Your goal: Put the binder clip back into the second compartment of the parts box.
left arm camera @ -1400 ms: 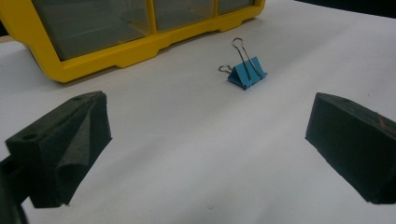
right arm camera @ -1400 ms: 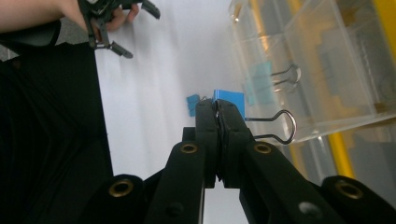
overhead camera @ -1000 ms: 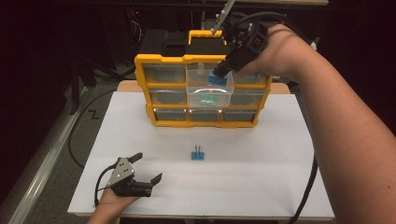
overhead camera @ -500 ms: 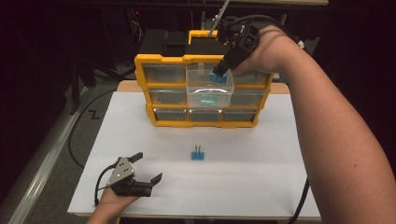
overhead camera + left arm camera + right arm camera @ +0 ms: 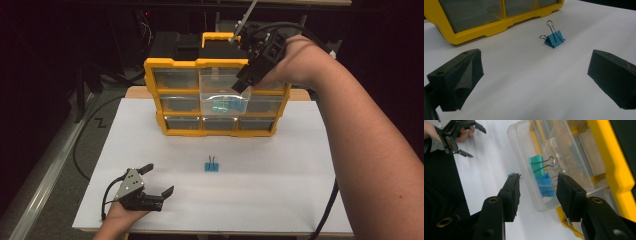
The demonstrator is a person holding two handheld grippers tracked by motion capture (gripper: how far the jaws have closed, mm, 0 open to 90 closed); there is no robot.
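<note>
A yellow organizer (image 5: pixel 175 64) with clear drawers stands at the back of the white table (image 5: pixel 300 175). Its middle drawer (image 5: pixel 222 97) is pulled out and holds a teal binder clip (image 5: pixel 536 162) and a blue one (image 5: pixel 545 183). My right gripper (image 5: pixel 243 82) hangs just above that drawer; its jaws have just been opening. In the right gripper view (image 5: pixel 537 192) the pads stand apart and press on nothing, with the blue clip lying below them in the drawer. Another blue binder clip (image 5: pixel 212 166) (image 5: pixel 554 38) lies mid-table. My left gripper (image 5: pixel 160 178) (image 5: pixel 534 77) rests open at the front left.
The organizer's black handle part and dark cables sit behind the table. The right forearm reaches over the table's right side. Bare white surface lies between the loose clip and the left gripper.
The right gripper's jaws have parted and let go of the blue clip, which now lies in the pulled-out drawer. The left gripper has kept still.
</note>
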